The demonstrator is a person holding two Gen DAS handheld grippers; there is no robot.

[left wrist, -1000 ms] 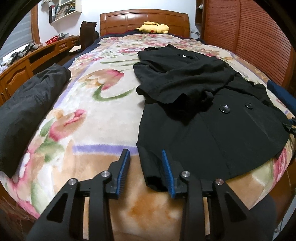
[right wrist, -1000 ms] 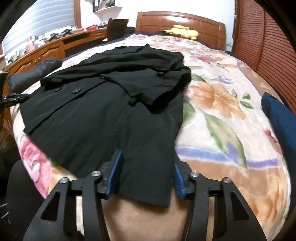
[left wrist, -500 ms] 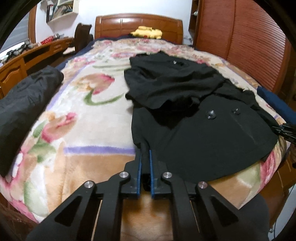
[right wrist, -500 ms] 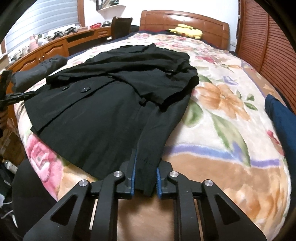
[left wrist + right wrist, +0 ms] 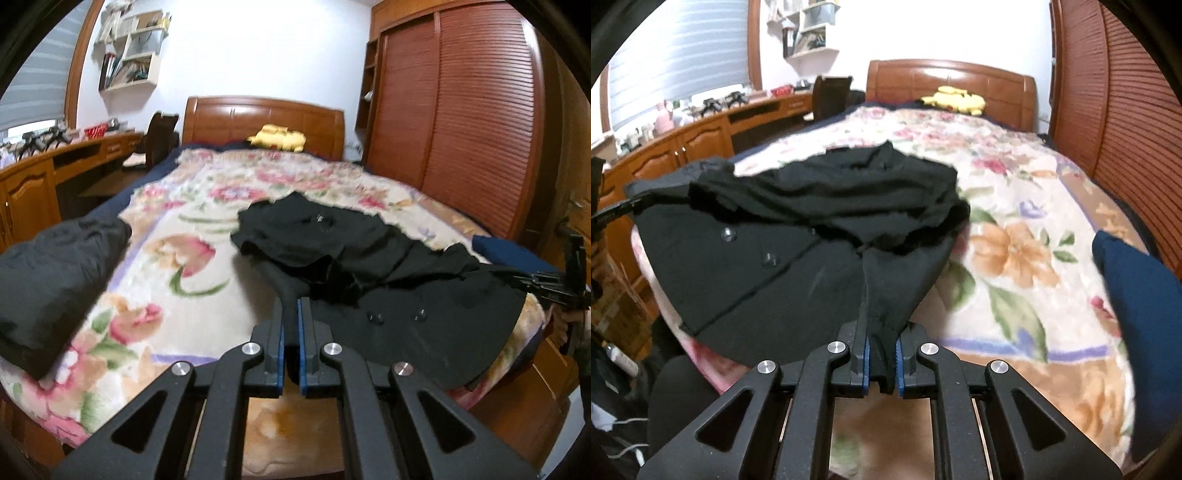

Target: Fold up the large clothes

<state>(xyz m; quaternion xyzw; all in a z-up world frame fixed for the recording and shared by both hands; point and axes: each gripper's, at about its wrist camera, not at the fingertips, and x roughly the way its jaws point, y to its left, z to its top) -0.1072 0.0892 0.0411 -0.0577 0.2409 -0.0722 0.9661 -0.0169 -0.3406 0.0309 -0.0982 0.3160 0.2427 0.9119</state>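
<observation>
A black buttoned coat [image 5: 399,317] lies on the floral bedspread [image 5: 177,258], its sleeves folded across the chest. My left gripper [image 5: 290,332] is shut on the coat's lower left hem corner and holds it lifted off the bed. My right gripper [image 5: 881,354] is shut on the coat's [image 5: 768,266] lower right hem corner, also lifted. The hem hangs raised between the two grippers. The right gripper also shows at the far right of the left wrist view [image 5: 557,284].
A dark grey folded garment [image 5: 48,280] lies on the bed's left side. A navy garment [image 5: 1134,306] lies on the right side. A yellow plush toy [image 5: 277,137] sits by the headboard. A wooden desk [image 5: 37,177] runs along the left, a slatted wardrobe [image 5: 472,122] on the right.
Both grippers closed on the coat's bottom hem corners, then rose and lifted the hem off the bed. The views now look higher across the room.
</observation>
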